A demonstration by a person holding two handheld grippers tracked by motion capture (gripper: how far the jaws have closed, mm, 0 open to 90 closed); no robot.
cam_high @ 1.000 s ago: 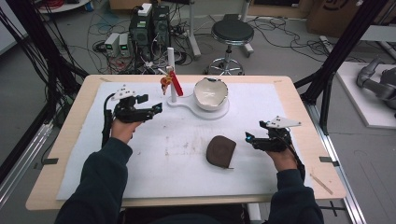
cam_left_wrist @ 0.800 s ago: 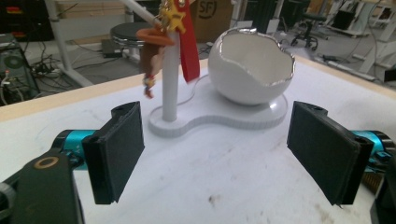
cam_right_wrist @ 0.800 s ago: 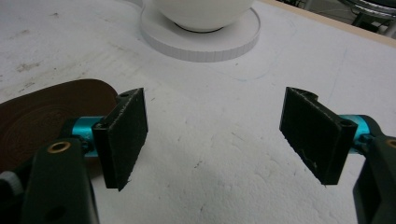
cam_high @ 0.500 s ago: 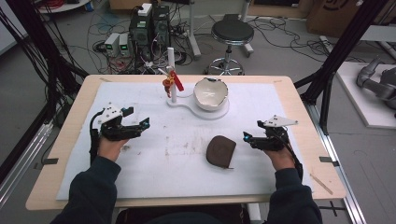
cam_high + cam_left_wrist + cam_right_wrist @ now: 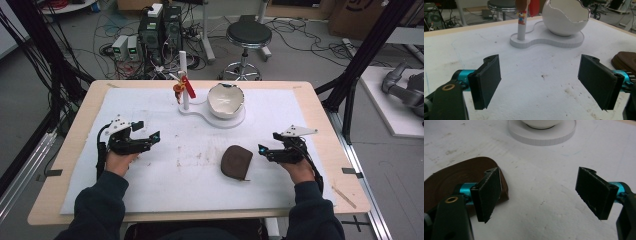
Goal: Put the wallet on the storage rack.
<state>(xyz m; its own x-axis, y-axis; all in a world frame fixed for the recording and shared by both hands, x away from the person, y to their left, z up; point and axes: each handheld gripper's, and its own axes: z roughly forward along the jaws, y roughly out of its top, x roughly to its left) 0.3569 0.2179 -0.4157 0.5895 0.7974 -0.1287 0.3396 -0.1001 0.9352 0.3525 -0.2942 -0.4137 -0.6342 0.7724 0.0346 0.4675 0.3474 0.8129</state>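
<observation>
Change since earlier frames: left gripper point(image 5: 150, 138) drawn back from the white stand toward the near-left of the mat; right gripper point(image 5: 264, 150) barely shifted; brown pouch point(image 5: 236, 162) unmoved.

Near, right side: right gripper hovering low over the white mat point(image 5: 150, 200), jaws spread wide with nothing between them, as seen in the right gripper view point(image 5: 537, 195).

Near, thing in hand: brown pouch, flat, rounded, probably leather, lying on the mat just beside the right gripper's tips, on the side toward the table's middle; in the right gripper view point(image 5: 454, 182) sitting under and behind the left-hand jaw, not in the gap.

Key relation: pouch off to the inner side of the open jaws rather than straight ahead; long axis hard to call, outline nearly as broad as long, flat edge toward the person. Right gripper clearly nearer; left gripper well apart from it.

Near, left side: left gripper likewise wide open and empty point(image 5: 539, 82), held just above bare mat, pointing toward the middle; pouch edge peeking in at the far right of its view point(image 5: 625, 61).

Likely next call: a sideways shift of the right gripper toward the pouch, then a low pinch on its edge, since a flat thing offers little to grip.

Farther: white stand base point(image 5: 200, 111) carrying an upright post point(image 5: 183, 75) with a small red-and-orange figure point(image 5: 182, 89), and a cracked-egg-shaped white bowl point(image 5: 225, 100).

Beyond the table: stool point(image 5: 248, 35), electronics boxes point(image 5: 160, 27) and cables on the floor.
</observation>
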